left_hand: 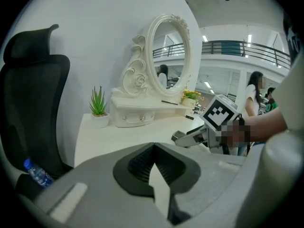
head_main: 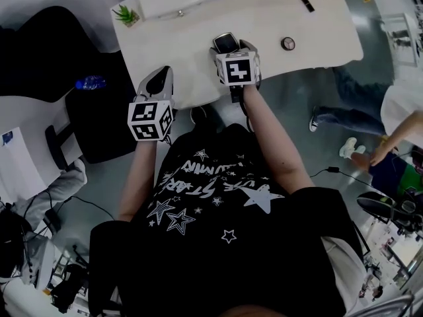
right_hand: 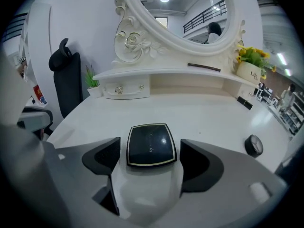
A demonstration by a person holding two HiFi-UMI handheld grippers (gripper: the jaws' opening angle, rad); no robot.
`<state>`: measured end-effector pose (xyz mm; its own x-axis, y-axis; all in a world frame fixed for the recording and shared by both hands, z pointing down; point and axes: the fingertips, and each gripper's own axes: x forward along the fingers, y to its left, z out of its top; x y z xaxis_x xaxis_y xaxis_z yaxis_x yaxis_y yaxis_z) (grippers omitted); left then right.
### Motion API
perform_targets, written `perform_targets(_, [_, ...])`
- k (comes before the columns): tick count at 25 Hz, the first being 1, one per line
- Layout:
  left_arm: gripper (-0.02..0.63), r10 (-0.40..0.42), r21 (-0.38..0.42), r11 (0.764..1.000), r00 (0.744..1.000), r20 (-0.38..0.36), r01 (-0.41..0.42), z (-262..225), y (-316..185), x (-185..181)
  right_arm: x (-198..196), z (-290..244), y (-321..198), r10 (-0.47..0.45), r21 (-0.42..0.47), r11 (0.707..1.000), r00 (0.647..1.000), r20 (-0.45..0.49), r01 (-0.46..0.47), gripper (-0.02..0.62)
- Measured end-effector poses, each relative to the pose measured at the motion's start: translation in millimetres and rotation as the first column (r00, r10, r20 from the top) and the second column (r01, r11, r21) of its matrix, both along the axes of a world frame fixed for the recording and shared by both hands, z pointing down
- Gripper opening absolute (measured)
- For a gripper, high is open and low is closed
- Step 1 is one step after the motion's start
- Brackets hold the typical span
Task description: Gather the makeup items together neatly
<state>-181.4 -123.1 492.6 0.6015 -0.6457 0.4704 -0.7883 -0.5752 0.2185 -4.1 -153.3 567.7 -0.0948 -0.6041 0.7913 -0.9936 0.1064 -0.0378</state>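
Observation:
A black square compact [right_hand: 151,145] with a gold rim lies flat on the white vanity table [head_main: 198,51], also seen as the compact [head_main: 225,42] near the front edge. My right gripper [right_hand: 151,159] straddles it, jaws open, with a gap between each pad and the compact's sides. A small round black case [right_hand: 253,145] sits to the right on the table, the same round case [head_main: 287,43]. A dark pencil [right_hand: 203,67] rests on the mirror shelf. My left gripper [head_main: 161,78] hovers at the table's front left edge, shut and empty, its pads [left_hand: 142,163] together.
An oval white mirror [right_hand: 180,13] with small drawers stands at the back. A green potted plant [head_main: 125,14] is at the back left, a yellow flower pot [right_hand: 251,65] at the back right. A black chair [head_main: 99,111] with a water bottle [head_main: 89,82] stands left.

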Motion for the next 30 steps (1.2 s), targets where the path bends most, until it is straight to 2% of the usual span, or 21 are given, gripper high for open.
perform_targets(6, [0.002,0.005,0.005,1.000,1.000,-0.014,-0.005,-3,1,3,9,-19,5,-0.005,0.052,0.999,1.000,-0.006,0.006,0.431])
perform_targets(13, [0.002,0.016,0.021,1.000,1.000,-0.020,-0.015,-11,1,30,62,-45,15,0.050,0.109,0.993,0.999,-0.019,-0.048,0.431])
perform_targets(22, [0.002,-0.021,0.015,1.000,1.000,-0.010,0.022,-14,1,73,154,-40,23,0.092,0.116,0.990,0.990,-0.111,-0.079,0.425])
perform_targets(30, [0.002,-0.092,0.011,0.996,0.996,0.006,0.092,-17,2,111,200,-22,20,0.021,0.069,0.998,0.993,-0.112,-0.013,0.408])
